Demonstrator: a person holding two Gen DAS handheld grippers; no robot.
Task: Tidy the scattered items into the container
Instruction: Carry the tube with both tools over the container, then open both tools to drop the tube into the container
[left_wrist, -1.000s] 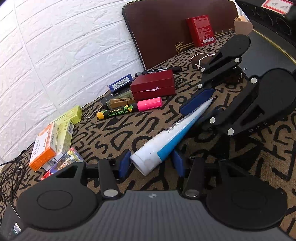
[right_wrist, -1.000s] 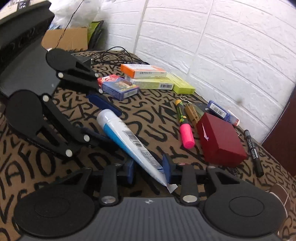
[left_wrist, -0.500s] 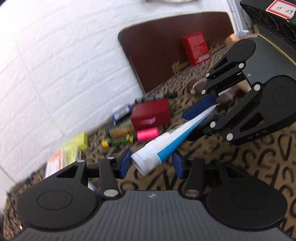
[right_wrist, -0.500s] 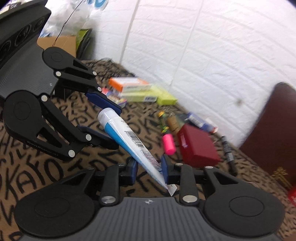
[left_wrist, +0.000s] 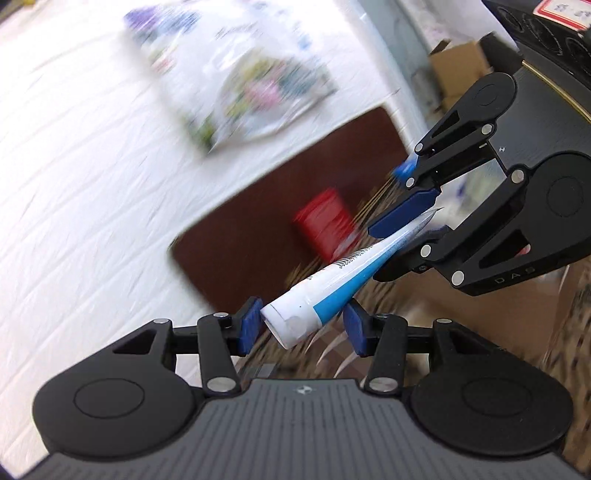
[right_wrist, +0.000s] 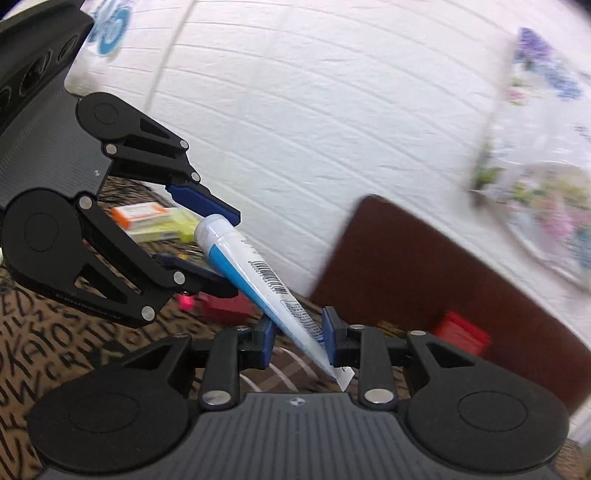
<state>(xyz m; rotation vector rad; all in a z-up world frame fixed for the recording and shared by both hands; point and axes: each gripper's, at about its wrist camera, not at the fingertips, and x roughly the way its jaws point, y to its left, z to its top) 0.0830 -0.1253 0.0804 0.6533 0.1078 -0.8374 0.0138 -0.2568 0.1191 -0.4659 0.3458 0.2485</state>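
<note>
A white and blue tube (left_wrist: 332, 284) hangs in the air between both grippers. My left gripper (left_wrist: 301, 326) is shut on its round cap end. My right gripper (right_wrist: 299, 338) is shut on its flat crimped tail; the tube (right_wrist: 251, 266) runs up and left from it. In the left wrist view the right gripper (left_wrist: 410, 232) sits upper right at the tail. In the right wrist view the left gripper (right_wrist: 218, 251) sits at left around the cap. The tube is lifted clear of the patterned cloth (right_wrist: 44, 354).
A dark brown board (right_wrist: 424, 280) leans on the white brick wall with a red box (right_wrist: 461, 338) at its foot. Orange and yellow boxes (right_wrist: 155, 221) and a pink marker (right_wrist: 186, 301) lie on the cloth behind. A cardboard box (left_wrist: 491, 299) is low right, blurred.
Both grippers have lifted the tube off the cloth and tilted upward, so the wall and a hanging print now fill the views. Grip on the tube is unchanged.
</note>
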